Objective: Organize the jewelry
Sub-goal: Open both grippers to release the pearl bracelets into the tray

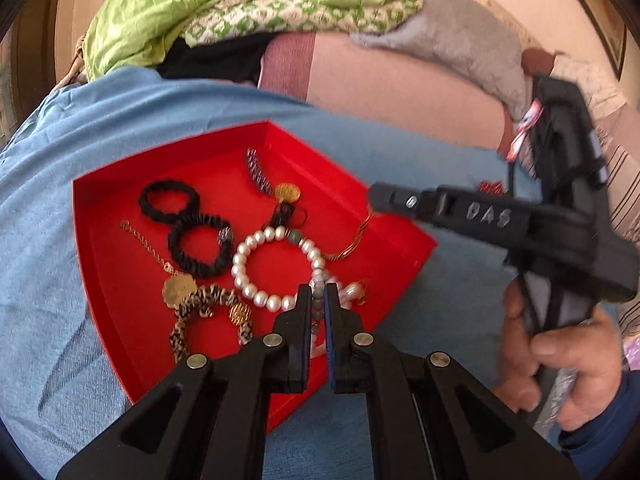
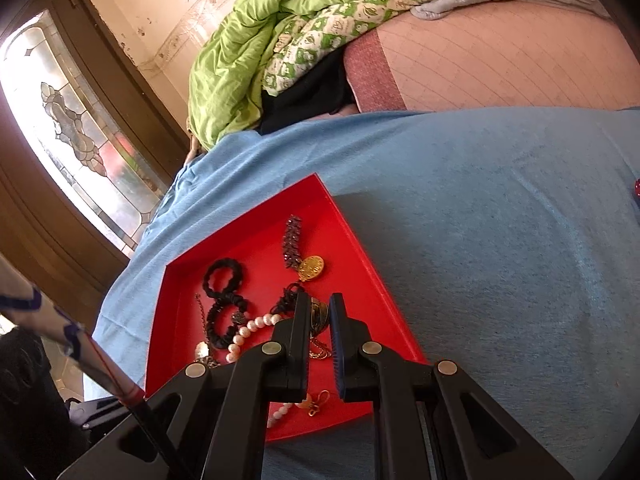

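Two grippers are over the red tray [image 1: 120,280] on the blue cloth [image 1: 80,128], and I read both as nearly closed. My left gripper [image 1: 319,294] has its jaws drawn to a narrow slit, and a short strand of grey-green beads [image 1: 318,300] runs right through that slit; the pads look pressed against it, so I take it as pinched. Just ahead of those tips lies the pearl bracelet [image 1: 276,268], with two black scrunchies [image 1: 188,232] further ahead and to the left, and a leopard-print scrunchie [image 1: 200,308] just left of the left finger. My right gripper [image 2: 320,304] also shows only a small gap between its jaws; a dark gold-edged ornament [image 2: 319,314] sits in that gap, but I cannot tell whether the pads actually clamp it. A gold round pendant [image 2: 311,267] lies just beyond its tips. From the left wrist view, the right gripper [image 1: 374,196] reaches over the tray's far right edge, near a thin gold chain [image 1: 352,246].
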The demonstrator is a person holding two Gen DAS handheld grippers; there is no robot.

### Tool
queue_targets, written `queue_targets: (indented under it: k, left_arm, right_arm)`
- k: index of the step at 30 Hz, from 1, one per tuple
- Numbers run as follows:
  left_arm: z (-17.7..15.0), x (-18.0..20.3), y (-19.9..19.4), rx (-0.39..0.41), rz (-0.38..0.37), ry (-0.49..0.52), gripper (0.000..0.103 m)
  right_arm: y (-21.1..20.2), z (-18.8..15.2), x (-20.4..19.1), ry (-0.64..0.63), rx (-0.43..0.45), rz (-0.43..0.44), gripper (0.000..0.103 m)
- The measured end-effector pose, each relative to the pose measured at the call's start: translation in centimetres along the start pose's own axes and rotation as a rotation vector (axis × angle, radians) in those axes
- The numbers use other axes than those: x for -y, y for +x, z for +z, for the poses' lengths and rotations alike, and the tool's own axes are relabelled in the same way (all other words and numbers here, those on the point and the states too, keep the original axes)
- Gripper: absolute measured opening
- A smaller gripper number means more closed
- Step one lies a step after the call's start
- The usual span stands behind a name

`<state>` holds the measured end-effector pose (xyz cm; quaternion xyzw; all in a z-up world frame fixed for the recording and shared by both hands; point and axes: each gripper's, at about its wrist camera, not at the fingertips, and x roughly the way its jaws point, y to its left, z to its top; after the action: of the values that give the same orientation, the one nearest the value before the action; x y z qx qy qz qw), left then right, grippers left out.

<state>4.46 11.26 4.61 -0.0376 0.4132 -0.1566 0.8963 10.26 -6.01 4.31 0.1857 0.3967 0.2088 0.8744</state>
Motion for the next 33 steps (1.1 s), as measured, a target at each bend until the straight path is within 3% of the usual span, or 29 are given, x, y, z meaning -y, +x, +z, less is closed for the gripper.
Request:
queue_targets:
  k: [8,33]
  left_arm:
    - [-0.5,-0.4,0.9,-0.041,0.043,0.003,0.005]
    - [-0.7,0.0,0.9,-0.046,0.088,0.04,0.005]
  right_arm:
    - [0.3,-0.2,0.2,-0.006,-0.013,-0.019,0.011]
    - [2.0,-1.5,-0.3,-0.105,-0.066,-0.114,0.011]
